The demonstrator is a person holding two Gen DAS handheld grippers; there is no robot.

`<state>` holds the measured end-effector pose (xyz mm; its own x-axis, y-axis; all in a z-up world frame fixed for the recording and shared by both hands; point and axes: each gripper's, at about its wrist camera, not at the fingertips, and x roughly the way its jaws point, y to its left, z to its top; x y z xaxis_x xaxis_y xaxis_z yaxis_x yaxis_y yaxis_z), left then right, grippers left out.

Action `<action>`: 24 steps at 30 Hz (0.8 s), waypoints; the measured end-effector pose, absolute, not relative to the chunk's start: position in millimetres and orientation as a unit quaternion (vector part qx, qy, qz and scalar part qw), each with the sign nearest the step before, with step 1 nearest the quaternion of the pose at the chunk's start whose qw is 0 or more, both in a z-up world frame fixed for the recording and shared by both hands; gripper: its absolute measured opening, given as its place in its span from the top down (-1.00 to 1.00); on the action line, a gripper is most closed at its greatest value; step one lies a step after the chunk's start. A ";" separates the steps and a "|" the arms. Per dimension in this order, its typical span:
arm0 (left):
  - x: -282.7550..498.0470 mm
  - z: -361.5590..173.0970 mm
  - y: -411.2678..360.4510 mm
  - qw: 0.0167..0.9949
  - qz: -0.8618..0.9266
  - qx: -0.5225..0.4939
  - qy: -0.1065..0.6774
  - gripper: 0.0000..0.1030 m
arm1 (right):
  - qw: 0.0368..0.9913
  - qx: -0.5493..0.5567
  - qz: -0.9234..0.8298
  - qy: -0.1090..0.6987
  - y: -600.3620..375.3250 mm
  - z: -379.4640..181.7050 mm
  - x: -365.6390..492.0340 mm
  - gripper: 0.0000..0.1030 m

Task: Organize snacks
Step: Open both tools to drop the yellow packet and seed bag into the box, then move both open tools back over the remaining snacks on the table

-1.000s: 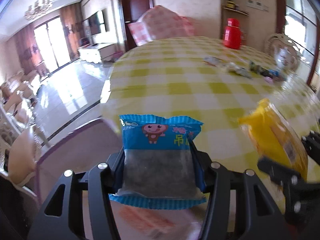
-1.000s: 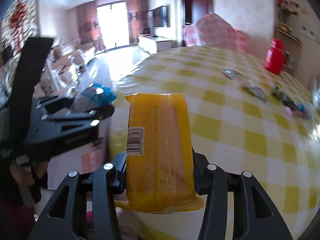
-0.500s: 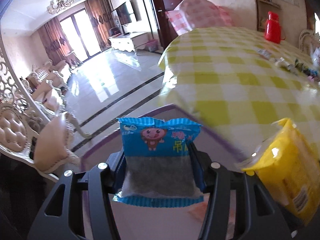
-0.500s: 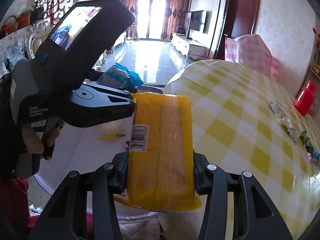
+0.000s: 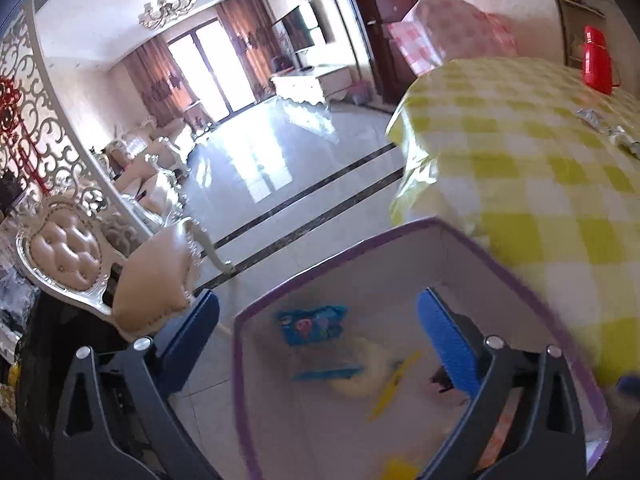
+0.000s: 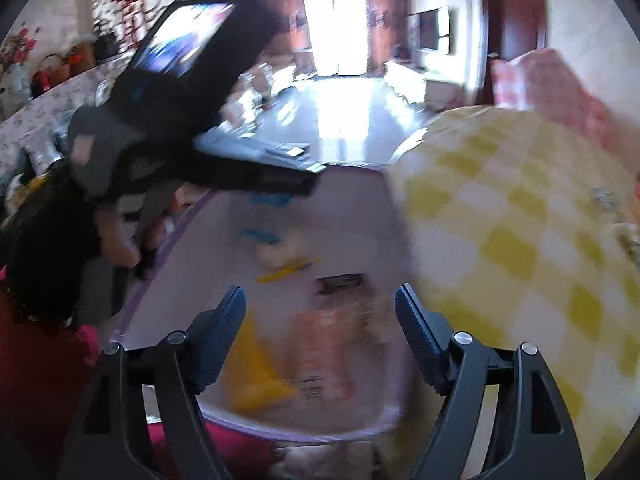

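Note:
A white bin with a purple rim (image 5: 336, 266) stands below the table's edge. My left gripper (image 5: 320, 316) hangs over it, its jaws opening wide, pads touching nothing. The blue snack packet (image 5: 312, 326) lies loose and blurred inside the bin beneath them. In the right wrist view my right gripper (image 6: 320, 300) is also above the bin (image 6: 176, 232), jaws opening, nothing pressed between the pads. The yellow snack packet (image 6: 252, 368) lies in the bin under its left finger, beside an orange packet (image 6: 328, 340). The left gripper's body (image 6: 240, 168) crosses that view.
The table with a yellow check cloth (image 5: 540, 160) is to the right of the bin, with a red flask (image 5: 598, 60) and small wrapped snacks (image 5: 592, 114) at its far side. A padded chair (image 5: 152, 280) stands left. A person's hand (image 6: 116, 236) holds the left gripper.
Both grippers swung from the table to above the bin and opened. The blue packet left the left jaws and the yellow packet left the right jaws; both now lie in the bin.

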<state>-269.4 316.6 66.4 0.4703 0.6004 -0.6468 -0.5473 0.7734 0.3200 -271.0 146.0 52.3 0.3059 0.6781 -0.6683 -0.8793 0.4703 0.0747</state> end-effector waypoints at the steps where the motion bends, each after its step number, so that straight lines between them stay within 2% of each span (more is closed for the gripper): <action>1: -266.4 66.2 313.6 0.860 0.328 0.030 0.389 -0.94 | 0.799 -0.146 0.484 0.327 139.4 53.8 -267.2 -0.45; 6: -253.6 69.3 282.7 0.885 0.271 -0.005 0.378 -0.94 | 0.836 -0.094 0.424 0.336 80.9 56.8 -226.9 -0.45; 13: -215.1 74.0 187.8 0.912 0.112 -0.072 0.388 -0.96 | 0.895 -0.017 0.280 0.347 -35.7 46.7 -171.6 -0.64; 17: -166.5 74.7 113.7 0.917 0.028 -0.070 0.392 -0.96 | 0.911 0.022 0.194 0.364 -100.4 38.5 -136.8 -0.68; 24: -53.8 36.8 12.4 0.913 0.002 -0.065 0.403 -0.96 | 0.911 0.090 0.078 0.395 -201.7 17.7 -66.3 -0.68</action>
